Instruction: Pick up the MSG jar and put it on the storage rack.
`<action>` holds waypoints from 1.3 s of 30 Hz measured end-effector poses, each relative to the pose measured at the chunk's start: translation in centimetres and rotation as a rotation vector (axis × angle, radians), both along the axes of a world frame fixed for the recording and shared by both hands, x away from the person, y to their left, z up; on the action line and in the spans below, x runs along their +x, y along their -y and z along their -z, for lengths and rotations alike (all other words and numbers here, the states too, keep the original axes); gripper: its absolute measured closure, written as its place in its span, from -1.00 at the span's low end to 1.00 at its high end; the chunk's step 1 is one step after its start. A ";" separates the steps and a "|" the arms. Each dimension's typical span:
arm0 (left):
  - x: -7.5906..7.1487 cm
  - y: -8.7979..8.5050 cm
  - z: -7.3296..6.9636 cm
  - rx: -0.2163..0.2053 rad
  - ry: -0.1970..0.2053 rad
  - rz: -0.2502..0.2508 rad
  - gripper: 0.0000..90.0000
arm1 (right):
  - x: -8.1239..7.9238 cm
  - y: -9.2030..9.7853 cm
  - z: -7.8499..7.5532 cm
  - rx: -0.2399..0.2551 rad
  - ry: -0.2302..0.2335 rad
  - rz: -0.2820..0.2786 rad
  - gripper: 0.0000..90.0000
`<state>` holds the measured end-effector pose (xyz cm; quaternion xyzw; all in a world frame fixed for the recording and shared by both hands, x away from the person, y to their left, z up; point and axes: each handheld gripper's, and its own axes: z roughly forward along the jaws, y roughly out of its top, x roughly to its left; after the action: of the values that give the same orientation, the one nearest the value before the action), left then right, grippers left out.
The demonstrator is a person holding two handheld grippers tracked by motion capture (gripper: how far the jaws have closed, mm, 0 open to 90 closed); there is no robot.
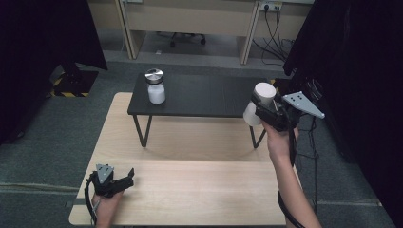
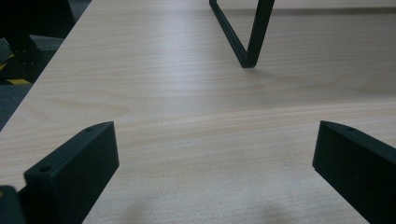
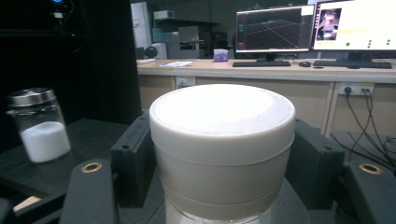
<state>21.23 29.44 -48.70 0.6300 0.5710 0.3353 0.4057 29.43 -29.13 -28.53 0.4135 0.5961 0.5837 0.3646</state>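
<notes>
My right gripper (image 1: 262,108) is shut on a white-lidded jar (image 1: 260,102), held in the air beside the right end of the black raised shelf (image 1: 209,97). In the right gripper view the jar's white lid (image 3: 222,140) sits upright between the two black jaws, which press on both its sides. A second jar (image 1: 155,86) with a metal lid and white powder inside stands on the shelf's left end, also seen as the glass jar (image 3: 39,123) at left. My left gripper (image 1: 127,178) rests low over the wooden table (image 1: 190,190), open, nothing between its jaws.
The shelf's black metal leg (image 2: 245,42) stands on the table ahead of the left gripper. Dark curtains flank both sides. A desk with monitors (image 3: 308,30) and cables lies beyond the shelf.
</notes>
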 end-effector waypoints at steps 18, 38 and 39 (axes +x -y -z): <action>0.0 0.0 0.0 -0.003 0.001 -0.002 -1.00 | 3.2 -1.1 0.1 -0.026 0.004 0.053 -0.25; 0.0 0.0 0.0 -0.003 0.004 -0.009 -1.00 | 5.9 -2.1 0.3 -0.016 -0.005 0.095 -0.25; -0.1 0.0 0.1 -0.007 0.005 -0.011 -1.00 | 6.0 -2.1 0.3 -0.015 -0.005 0.095 -0.25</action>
<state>21.17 29.47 -48.76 0.6244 0.5748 0.3371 0.4075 35.42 -27.03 -28.82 0.4403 0.5809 0.5602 0.3935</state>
